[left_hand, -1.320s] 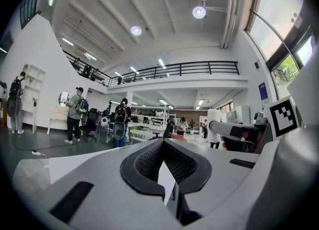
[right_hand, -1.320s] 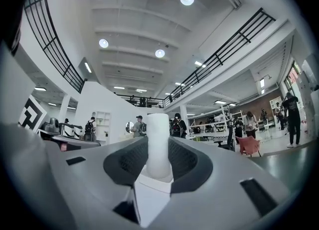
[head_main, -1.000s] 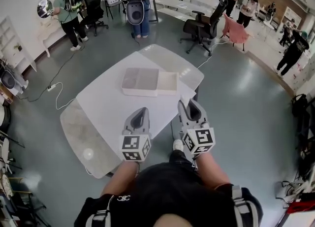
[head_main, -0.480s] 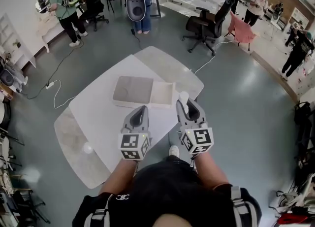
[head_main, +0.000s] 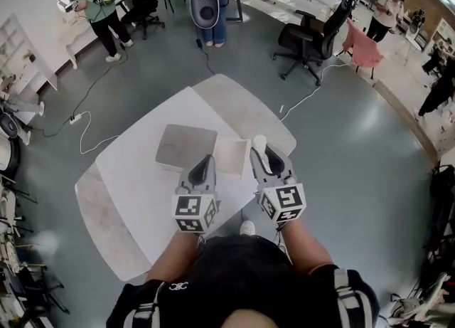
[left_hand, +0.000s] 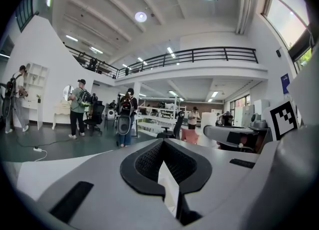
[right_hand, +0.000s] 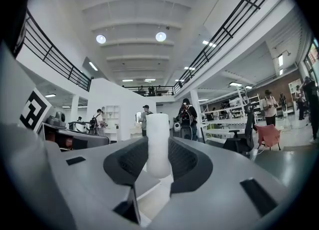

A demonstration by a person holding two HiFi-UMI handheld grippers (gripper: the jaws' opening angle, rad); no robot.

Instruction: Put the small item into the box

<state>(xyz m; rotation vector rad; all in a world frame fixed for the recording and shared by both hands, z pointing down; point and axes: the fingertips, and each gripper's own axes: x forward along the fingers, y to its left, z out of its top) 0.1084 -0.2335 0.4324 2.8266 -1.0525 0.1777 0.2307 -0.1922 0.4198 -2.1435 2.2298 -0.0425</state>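
**A:** Which step am I looking at?

**B:** The carry, I'd say. My right gripper [head_main: 265,157] has its jaws clamped on the small item [right_hand: 158,144], a pale cylinder standing upright and poking up past the tips. It's in the air, not in the box [head_main: 213,154] yet.

**A:** Where's the box?

**B:** It's on the counter [head_main: 131,177], just ahead of both grippers. It has a grey half [head_main: 186,146] on the left and an open pale compartment [head_main: 232,157] on the right. From my head view the item hangs just beside the compartment's right edge rather than over it, as far as I can judge.

**A:** So what comes next?

**B:** I'd shift the right gripper a little to the left until the cylinder is over the open compartment. Then I'd bring it down low, and only then part the jaws. Let go from too high, a round piece like that could topple or roll out.

**A:** And the other side?

**B:** My left gripper [head_main: 201,171] has its jaws drawn together on nothing. Through the slit I see only a pale surface underneath. Its nose sits over the box's near edge.

**A:** What's the pose?

**B:** Both forearms [head_main: 178,255] reach forward side by side with the marker cubes [head_main: 195,213] nearest me. The noses point away and are held about level, since each gripper view looks out across the room.
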